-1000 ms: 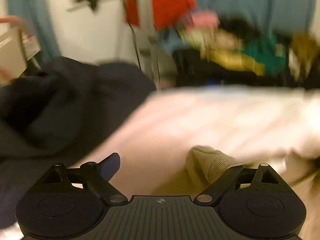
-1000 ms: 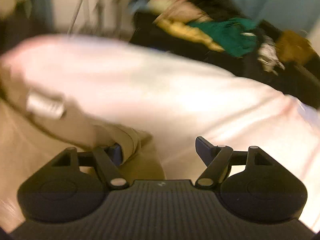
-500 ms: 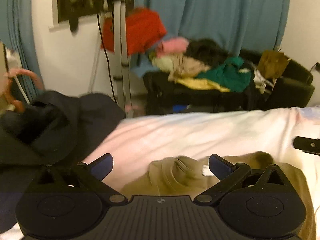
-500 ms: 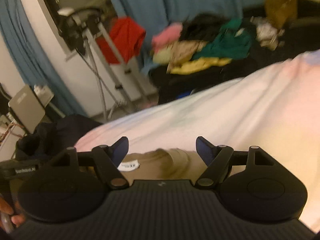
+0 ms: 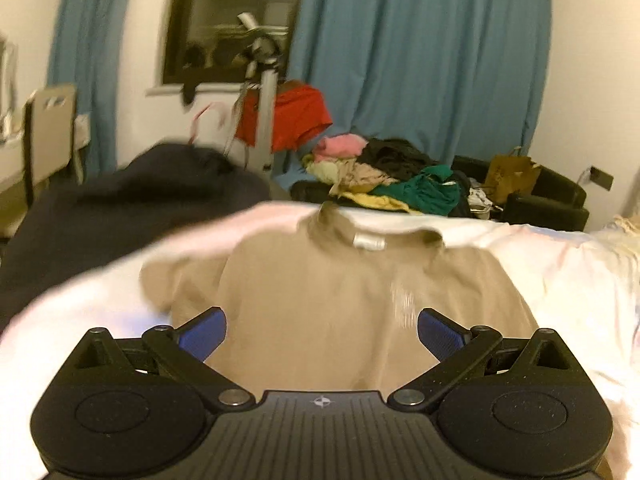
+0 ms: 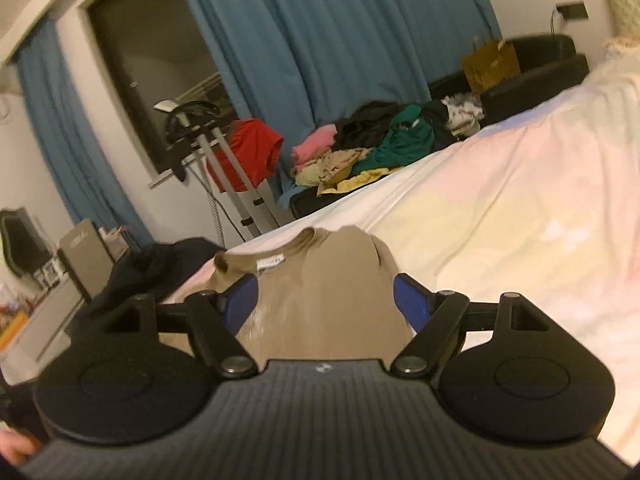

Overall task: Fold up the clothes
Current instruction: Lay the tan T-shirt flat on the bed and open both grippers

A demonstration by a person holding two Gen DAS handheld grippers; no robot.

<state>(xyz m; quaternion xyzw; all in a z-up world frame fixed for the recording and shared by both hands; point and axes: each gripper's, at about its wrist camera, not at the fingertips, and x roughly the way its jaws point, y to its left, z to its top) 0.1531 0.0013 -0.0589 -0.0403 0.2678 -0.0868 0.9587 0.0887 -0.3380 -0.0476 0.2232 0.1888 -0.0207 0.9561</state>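
Shirt (image 5: 328, 304) now lies spread (both tongs released) on bed (image 5: 560, 264)

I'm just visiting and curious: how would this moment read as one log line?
step: shirt laid out | tan shirt: flat on bed, collar far side | left gripper: open, above shirt | right gripper: open, above shirt

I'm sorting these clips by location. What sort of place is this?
Most likely a bedroom at home. A tan shirt lies spread on a bed with a pale sheet, blue curtains hang by a dark window, and a pile of clothes waits behind.
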